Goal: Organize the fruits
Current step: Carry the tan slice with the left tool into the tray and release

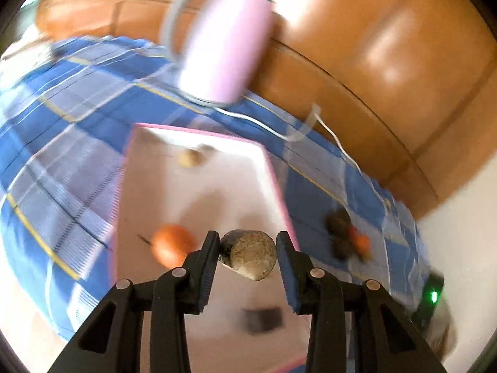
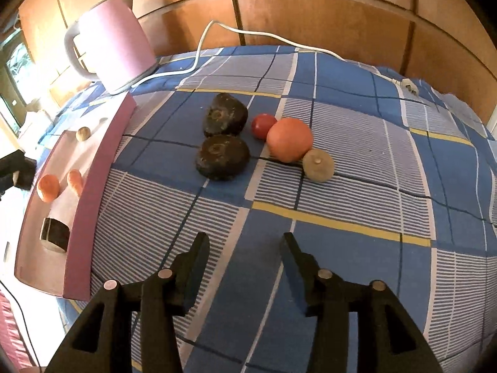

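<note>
My left gripper (image 1: 248, 250) is shut on a brown kiwi-like fruit (image 1: 253, 255), held above the pink-rimmed white tray (image 1: 198, 205). The tray holds an orange fruit (image 1: 172, 247), a small tan fruit (image 1: 190, 158) and a dark object (image 1: 262, 320). My right gripper (image 2: 245, 248) is open and empty above the checked blue cloth (image 2: 341, 217). Ahead of it lie two dark brown fruits (image 2: 222, 160), (image 2: 225, 118), a small red fruit (image 2: 263, 126), an orange fruit (image 2: 289, 140) and a tan round fruit (image 2: 318, 165). The tray (image 2: 84, 199) is at its left.
A pink electric kettle (image 2: 113, 46) stands at the cloth's far left corner, also in the left wrist view (image 1: 223, 46), with a white cord (image 2: 248, 34) running right to a plug (image 2: 408, 85). Wooden wall panels (image 2: 310, 9) stand behind. A device with a green light (image 1: 433, 295) sits at the right.
</note>
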